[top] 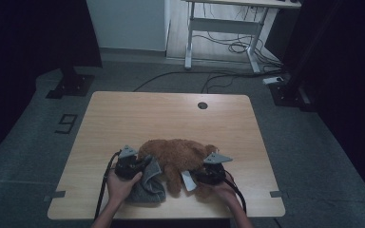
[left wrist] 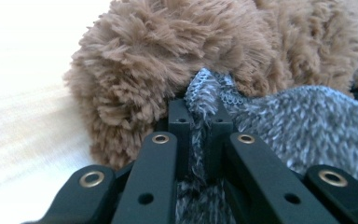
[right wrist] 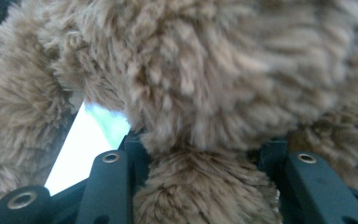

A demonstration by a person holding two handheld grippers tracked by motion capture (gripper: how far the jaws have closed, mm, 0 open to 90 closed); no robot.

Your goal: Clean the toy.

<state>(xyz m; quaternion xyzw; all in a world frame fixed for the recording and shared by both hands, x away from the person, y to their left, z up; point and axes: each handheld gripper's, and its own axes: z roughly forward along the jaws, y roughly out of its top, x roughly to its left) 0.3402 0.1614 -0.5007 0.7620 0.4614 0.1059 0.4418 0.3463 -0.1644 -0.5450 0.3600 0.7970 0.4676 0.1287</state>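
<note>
The brown plush toy [top: 178, 156] lies on my side of the wooden bench [top: 138, 114], between my two hands. A grey knitted garment [top: 148, 186] sits against its left flank, partly under it, with a white tag [top: 188, 181] near the toy's lower limb. My left hand-held gripper [left wrist: 200, 123] is clamped tight on a fold of the grey knit, its jaws nearly together with the fabric bunched between them, right beside the plush. My right hand-held gripper [right wrist: 205, 149] has a furry part of the toy between its jaws, which stand partly apart with fur filling the gap; I cannot confirm firm pad contact.
</note>
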